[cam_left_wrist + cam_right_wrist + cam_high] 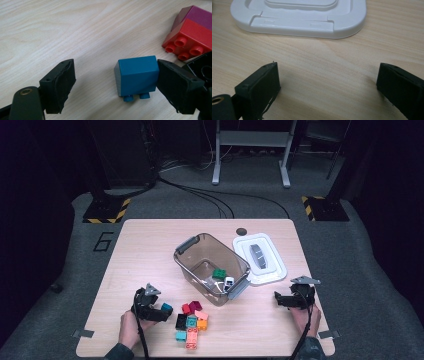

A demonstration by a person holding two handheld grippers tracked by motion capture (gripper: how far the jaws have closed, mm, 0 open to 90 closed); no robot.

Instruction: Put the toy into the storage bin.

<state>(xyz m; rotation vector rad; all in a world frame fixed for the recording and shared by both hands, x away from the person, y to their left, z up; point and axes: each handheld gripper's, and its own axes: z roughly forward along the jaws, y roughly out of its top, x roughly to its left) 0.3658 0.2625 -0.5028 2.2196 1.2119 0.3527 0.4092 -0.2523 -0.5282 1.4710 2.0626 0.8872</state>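
Where the floor meets the tabletop's point(150, 240) far left corner, a large "6" point(103, 242) is marked. The tabletop is pale wood-grain laminate. The left gripper point(113, 82) lies low, jaws open: the blue brick point(137, 75) (smooth plastic, 2 studs showing) touches 1 pad, clear of the other. Red brick point(190, 40) near. The right gripper point(328, 87) rests level, jaws wide apart, empty, before the glossy white lid point(299, 22).
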